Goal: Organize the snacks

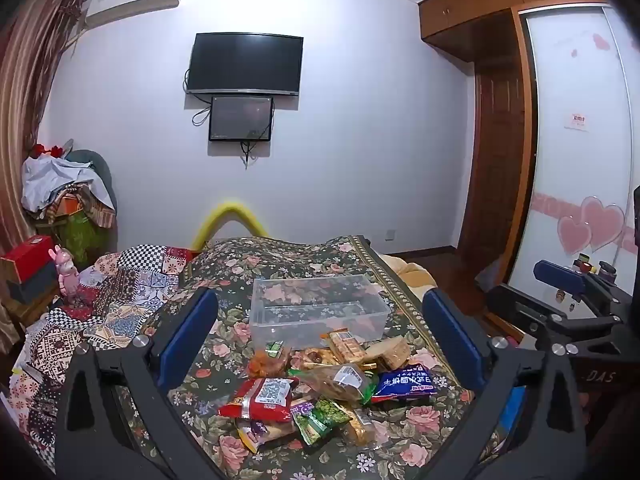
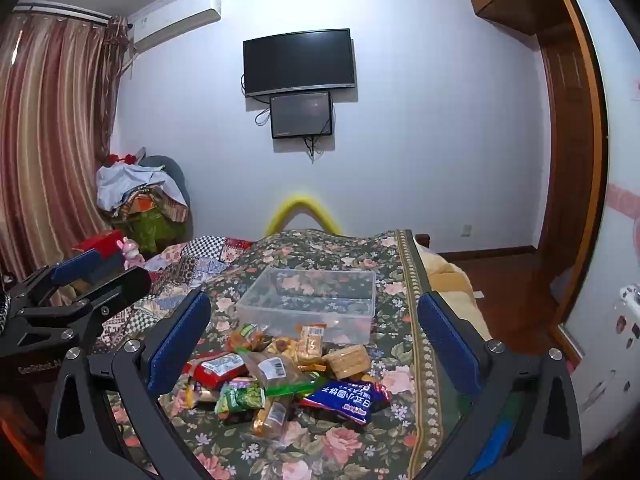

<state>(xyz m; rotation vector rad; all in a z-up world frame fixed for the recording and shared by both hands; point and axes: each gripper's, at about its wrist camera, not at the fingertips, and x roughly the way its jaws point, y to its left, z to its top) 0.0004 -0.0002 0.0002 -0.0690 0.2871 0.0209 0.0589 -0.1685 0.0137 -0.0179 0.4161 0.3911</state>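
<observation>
Left wrist: snack pile (image 1: 320, 396), clear bin (image 1: 318, 310) (empty) — grippers agape

Blue snack bag (image 1: 404, 385): Chinese print, upside down, unreadable. Right gripper (image 1: 576, 300) body: "-DAS". Left gripper (image 2: 64, 280) body: "GenRobot..." partly cut off.

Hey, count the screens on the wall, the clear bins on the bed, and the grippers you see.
Wall screens: 2, the large TV and smaller monitor
Clear plastic bins: 1
Grippers: 2, left gripper, right gripper
Total: 5
</observation>
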